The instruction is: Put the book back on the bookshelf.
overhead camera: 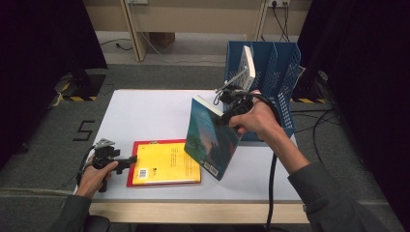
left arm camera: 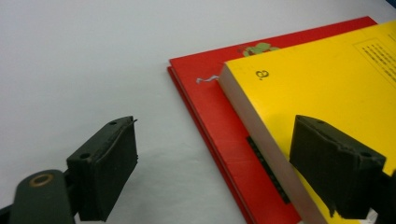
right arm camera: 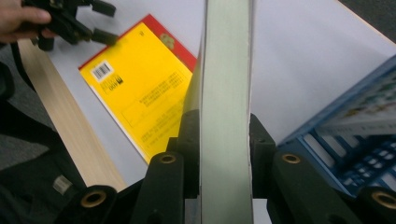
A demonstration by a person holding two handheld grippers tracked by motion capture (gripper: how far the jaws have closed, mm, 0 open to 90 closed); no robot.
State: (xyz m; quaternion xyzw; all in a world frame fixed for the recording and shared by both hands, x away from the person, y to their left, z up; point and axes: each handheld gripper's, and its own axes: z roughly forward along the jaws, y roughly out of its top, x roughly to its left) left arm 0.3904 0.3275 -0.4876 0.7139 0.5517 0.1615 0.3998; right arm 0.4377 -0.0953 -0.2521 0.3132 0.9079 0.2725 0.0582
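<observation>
Here my right gripper (right arm camera: 219, 154) has its fingers (right arm camera: 191, 140) pinching the teal book (overhead camera: 212, 137) by its page edge, holding it tilted above the desk (overhead camera: 145, 111). The blue file rack (overhead camera: 280, 72) stands just behind that hand, so the right is nearer. My left gripper (left arm camera: 210, 163) fingers are spread beside the yellow book (overhead camera: 167, 164), which lies flat on the red book (left arm camera: 210, 93).

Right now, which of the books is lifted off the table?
The teal-covered book, clamped in the right tongs. The yellow book and the red book under it lie flat.
</observation>
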